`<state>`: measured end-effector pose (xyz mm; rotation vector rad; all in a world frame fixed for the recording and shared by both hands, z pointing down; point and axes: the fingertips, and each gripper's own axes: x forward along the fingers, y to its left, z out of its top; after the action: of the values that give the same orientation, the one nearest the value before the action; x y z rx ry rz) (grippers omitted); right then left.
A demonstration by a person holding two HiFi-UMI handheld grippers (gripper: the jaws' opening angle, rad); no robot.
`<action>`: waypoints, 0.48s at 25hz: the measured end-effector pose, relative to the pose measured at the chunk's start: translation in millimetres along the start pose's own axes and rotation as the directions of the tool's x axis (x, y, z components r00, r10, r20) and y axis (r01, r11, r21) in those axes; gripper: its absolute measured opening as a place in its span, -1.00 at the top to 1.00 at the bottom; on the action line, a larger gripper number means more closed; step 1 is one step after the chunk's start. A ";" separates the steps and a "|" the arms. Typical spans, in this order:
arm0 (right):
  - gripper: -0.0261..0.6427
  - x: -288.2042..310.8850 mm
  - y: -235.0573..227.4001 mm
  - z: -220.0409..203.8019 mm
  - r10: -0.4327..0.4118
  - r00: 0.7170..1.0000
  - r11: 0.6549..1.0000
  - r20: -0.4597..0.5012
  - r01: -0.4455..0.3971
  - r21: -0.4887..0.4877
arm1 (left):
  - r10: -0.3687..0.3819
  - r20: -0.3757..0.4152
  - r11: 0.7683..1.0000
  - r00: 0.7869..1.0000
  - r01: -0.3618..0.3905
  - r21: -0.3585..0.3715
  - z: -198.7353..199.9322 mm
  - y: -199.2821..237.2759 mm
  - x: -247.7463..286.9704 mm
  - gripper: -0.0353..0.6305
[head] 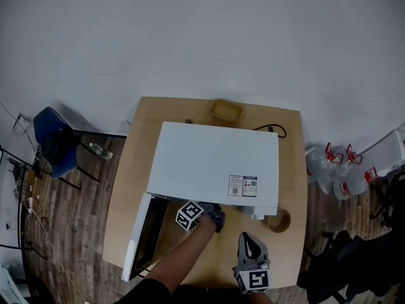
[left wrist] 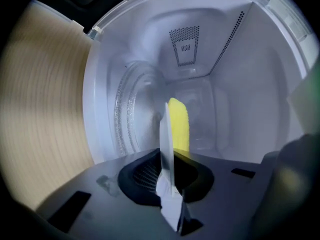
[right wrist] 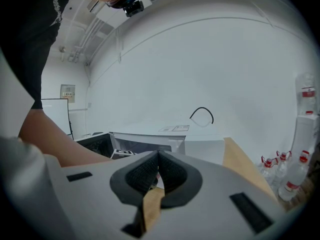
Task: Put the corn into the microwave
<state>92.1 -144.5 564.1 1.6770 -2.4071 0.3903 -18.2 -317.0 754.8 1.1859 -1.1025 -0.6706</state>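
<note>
The white microwave (head: 215,163) stands on the wooden table (head: 291,170) with its door (head: 140,239) swung open to the left. My left gripper (head: 218,217) reaches into the opening. In the left gripper view it (left wrist: 170,184) is shut on the rim of a thin white plate (left wrist: 166,149), seen edge-on. The yellow corn (left wrist: 178,124) lies against the plate, inside the cavity. The glass turntable (left wrist: 130,114) is just beyond it. My right gripper (head: 250,244) hovers at the table's front edge, shut and holding nothing, with its pads (right wrist: 150,171) meeting.
A tan tray (head: 226,111) and a black cable (head: 272,130) lie behind the microwave. A small round wooden cup (head: 278,221) sits at its front right corner. A blue chair (head: 56,141) stands on the left, water bottles (head: 335,170) on the right.
</note>
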 end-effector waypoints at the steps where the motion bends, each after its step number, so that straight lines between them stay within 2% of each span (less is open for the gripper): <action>1: 0.75 0.0 0.4 0.4 -0.003 1.000 1.000 -0.003 0.003 -0.001 | 0.014 0.007 1.000 1.000 -0.014 -0.001 0.2 1.2 -0.4 0.81; 6: 0.75 -1.6 6.5 2.0 0.005 1.000 1.000 -0.006 -0.005 -0.005 | 0.056 0.012 0.998 0.998 -0.057 0.035 -0.8 2.3 -0.5 0.81; 9: 0.75 -3.7 10.9 0.5 0.015 1.000 1.000 -0.002 -0.015 -0.003 | 0.065 0.012 0.986 0.998 -0.066 0.151 0.8 -2.6 -1.9 0.81; 12: 0.75 -5.3 15.5 -0.4 0.029 1.000 0.999 0.000 -0.029 -0.015 | 0.083 0.042 0.956 0.996 -0.092 0.277 9.2 -5.2 -5.9 0.80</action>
<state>79.4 -134.5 561.3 1.6371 -2.4307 0.3756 -28.3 -316.8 747.9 1.3607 -1.2979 -0.4748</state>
